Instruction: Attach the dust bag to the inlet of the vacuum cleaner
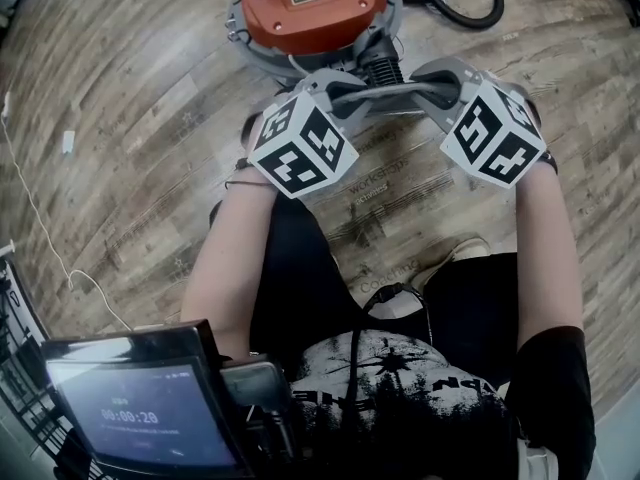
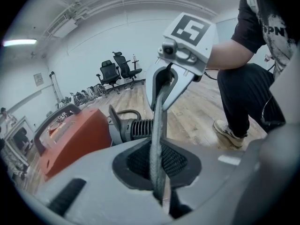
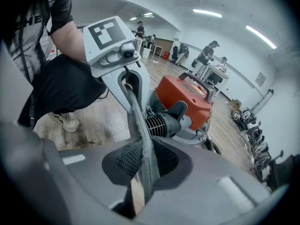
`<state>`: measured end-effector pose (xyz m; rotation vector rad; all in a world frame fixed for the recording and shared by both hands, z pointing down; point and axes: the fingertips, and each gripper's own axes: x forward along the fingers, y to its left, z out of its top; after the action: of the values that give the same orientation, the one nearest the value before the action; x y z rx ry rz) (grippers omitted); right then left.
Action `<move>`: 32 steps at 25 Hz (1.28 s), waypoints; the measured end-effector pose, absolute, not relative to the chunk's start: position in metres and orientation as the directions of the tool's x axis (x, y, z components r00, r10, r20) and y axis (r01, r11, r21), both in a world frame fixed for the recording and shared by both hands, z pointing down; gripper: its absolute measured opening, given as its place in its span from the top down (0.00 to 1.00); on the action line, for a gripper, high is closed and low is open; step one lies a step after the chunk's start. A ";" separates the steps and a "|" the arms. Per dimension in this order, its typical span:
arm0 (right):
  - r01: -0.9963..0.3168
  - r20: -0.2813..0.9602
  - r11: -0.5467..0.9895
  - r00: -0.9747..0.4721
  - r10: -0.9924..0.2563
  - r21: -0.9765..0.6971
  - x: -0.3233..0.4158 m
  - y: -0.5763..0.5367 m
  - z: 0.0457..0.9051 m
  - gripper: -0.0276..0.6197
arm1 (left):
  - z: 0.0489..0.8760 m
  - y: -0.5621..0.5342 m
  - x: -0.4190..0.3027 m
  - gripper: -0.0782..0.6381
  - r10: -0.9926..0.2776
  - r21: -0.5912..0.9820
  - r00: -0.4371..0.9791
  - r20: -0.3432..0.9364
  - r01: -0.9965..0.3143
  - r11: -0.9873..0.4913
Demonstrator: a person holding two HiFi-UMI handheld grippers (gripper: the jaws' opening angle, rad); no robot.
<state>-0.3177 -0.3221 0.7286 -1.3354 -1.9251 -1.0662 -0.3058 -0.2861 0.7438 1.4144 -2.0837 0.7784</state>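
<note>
The dust bag [image 1: 395, 93] shows as a narrow grey fabric band, stretched between the two grippers just in front of the orange vacuum cleaner [image 1: 310, 8]. My left gripper [image 1: 350, 94] is shut on one end of it and my right gripper [image 1: 440, 89] on the other. In the left gripper view the dust bag [image 2: 157, 121] runs from my left gripper [image 2: 157, 162] up to the right gripper [image 2: 163, 83]. The right gripper view mirrors this: dust bag [image 3: 138, 121], right gripper [image 3: 143, 162], left gripper [image 3: 129, 86]. The black ribbed inlet [image 1: 385, 68] [image 2: 140, 128] [image 3: 161, 123] lies just behind the band.
A black hose [image 1: 470, 8] loops on the wooden floor behind the vacuum. A white cable [image 1: 40, 218] trails at the left. A screen [image 1: 140, 408] hangs at the person's chest, and a shoe [image 1: 455, 258] sits below the grippers. Office chairs [image 2: 117, 71] and people [image 3: 208, 55] are far off.
</note>
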 end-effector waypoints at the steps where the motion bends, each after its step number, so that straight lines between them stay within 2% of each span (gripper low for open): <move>1: 0.936 0.799 0.205 -0.351 0.488 0.287 -0.321 -0.326 0.732 0.88 | 0.740 -0.289 -0.305 0.85 -0.659 -0.181 -0.338 0.671 -0.938 0.296; 10: 0.909 0.805 0.272 -0.409 0.430 0.317 -0.331 -0.333 0.751 0.87 | 0.734 -0.298 -0.307 0.85 -0.673 -0.193 -0.358 0.647 -0.931 0.310; 16: 0.927 0.780 0.218 -0.376 0.500 0.306 -0.323 -0.319 0.728 0.90 | 0.750 -0.285 -0.311 0.85 -0.644 -0.166 -0.368 0.670 -0.920 0.354; 21: 0.919 0.779 0.184 -0.394 0.488 0.349 -0.323 -0.311 0.720 0.90 | 0.758 -0.280 -0.312 0.84 -0.625 -0.154 -0.373 0.686 -0.914 0.376; 26: 0.913 0.769 0.244 -0.407 0.493 0.327 -0.329 -0.332 0.734 0.90 | 0.729 -0.293 -0.307 0.85 -0.693 -0.134 -0.392 0.605 -0.908 0.396; 32: 0.911 0.774 0.272 -0.409 0.483 0.311 -0.328 -0.338 0.744 0.90 | 0.727 -0.299 -0.307 0.85 -0.680 -0.179 -0.394 0.618 -0.913 0.367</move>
<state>-0.3281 -0.3380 0.7436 -1.2507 -2.0034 -1.0260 -0.3069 -0.2990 0.7268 1.3805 -2.1890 0.7054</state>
